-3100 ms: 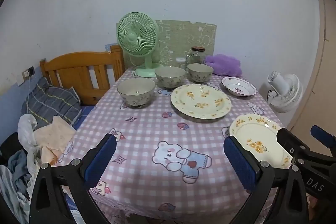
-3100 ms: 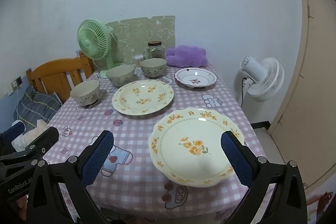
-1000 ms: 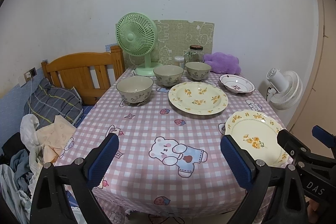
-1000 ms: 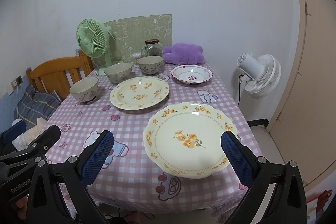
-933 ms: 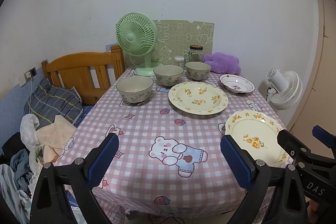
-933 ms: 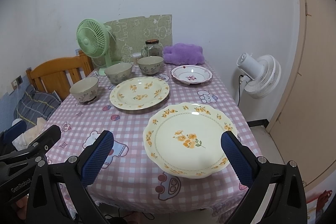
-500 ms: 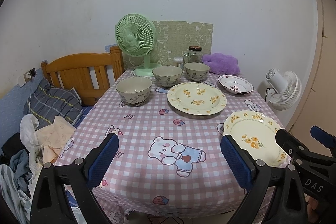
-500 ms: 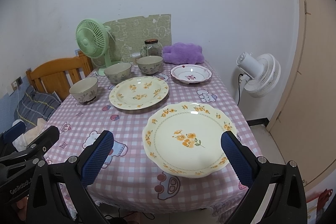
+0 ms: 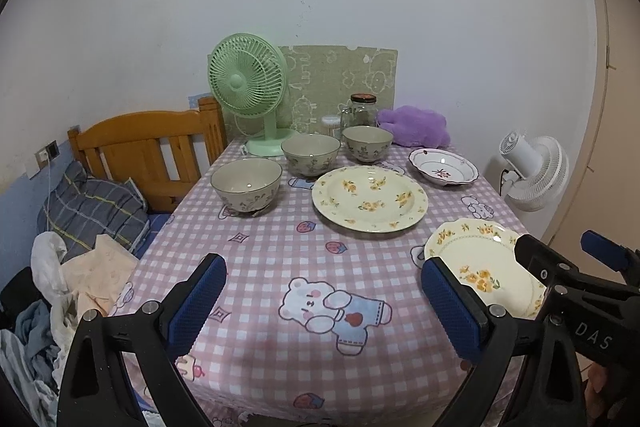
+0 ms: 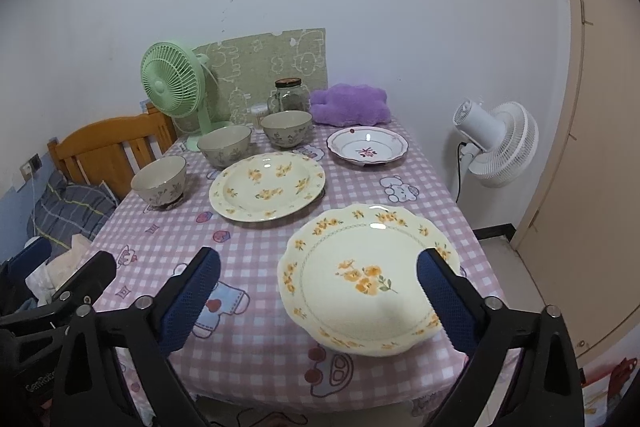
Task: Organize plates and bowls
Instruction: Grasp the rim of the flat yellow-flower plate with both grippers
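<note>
Three beige floral bowls stand in a diagonal row on the pink checked table: a near-left bowl (image 9: 246,185) (image 10: 159,181), a middle bowl (image 9: 311,154) (image 10: 224,146) and a far bowl (image 9: 367,143) (image 10: 287,128). A round yellow-flowered plate (image 9: 370,197) (image 10: 267,185) lies mid-table. A scalloped yellow-flowered plate (image 9: 482,265) (image 10: 370,277) lies near the front right corner. A small white dish with a red flower (image 9: 443,170) (image 10: 367,147) sits at the back right. My left gripper (image 9: 323,305) hovers open before the table's front edge. My right gripper (image 10: 318,301) is open over the scalloped plate's near side, holding nothing.
A green desk fan (image 9: 248,87), a glass jar (image 9: 362,109) and a purple plush (image 9: 416,127) line the back edge by the wall. A wooden chair (image 9: 148,151) and piled clothes (image 9: 80,259) stand left. A white floor fan (image 10: 496,143) stands right.
Both grippers have drawn back slightly from the table, so the dishes appear a little farther. Nothing on the table has moved, and both grippers stay open.
</note>
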`<state>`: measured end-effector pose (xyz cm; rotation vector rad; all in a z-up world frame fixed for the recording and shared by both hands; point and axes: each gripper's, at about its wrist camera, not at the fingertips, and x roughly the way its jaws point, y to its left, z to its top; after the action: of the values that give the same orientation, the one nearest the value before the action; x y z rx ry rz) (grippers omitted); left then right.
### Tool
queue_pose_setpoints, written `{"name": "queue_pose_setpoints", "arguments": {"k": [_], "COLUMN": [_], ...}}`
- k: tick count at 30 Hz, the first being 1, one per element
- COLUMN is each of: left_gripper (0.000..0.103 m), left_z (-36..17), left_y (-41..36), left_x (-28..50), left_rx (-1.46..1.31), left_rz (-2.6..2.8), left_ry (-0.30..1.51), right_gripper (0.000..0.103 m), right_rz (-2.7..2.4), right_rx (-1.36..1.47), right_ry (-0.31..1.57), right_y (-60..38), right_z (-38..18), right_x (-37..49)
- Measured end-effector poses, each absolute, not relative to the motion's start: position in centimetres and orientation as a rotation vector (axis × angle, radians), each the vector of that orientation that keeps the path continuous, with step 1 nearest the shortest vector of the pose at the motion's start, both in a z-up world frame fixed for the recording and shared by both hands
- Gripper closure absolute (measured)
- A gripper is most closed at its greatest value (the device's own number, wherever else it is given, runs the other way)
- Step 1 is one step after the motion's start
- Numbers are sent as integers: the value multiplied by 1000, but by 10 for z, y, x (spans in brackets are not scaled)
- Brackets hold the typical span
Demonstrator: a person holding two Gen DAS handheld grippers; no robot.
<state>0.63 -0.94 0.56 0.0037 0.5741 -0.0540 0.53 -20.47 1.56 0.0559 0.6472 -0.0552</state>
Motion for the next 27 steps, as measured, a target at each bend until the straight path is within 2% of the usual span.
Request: {"name": "queue_pose_setpoints", "arguments": {"k": [10,18,21,27], "left_gripper": [4,5,9,10], "left_z": [9,-13,-25,-43], "left_y": [-21,-61,-82,-121], "left_x": [48,87,100,121], "left_rx": [35,36,40,34], "left_rz": [-118,-202,-198,-159], "left_ry": [568,698,730,798], "right_gripper": [5,5,5,9], "right_rz": [-172,-255,-251,-197], "right_rx": [93,122,116,99], "right_ry": [702,768,784,846], "right_y": [-208,-246,-264,-304], "right_z": [17,-1,-11,-30], "right_x": [42,61,73,101]}}
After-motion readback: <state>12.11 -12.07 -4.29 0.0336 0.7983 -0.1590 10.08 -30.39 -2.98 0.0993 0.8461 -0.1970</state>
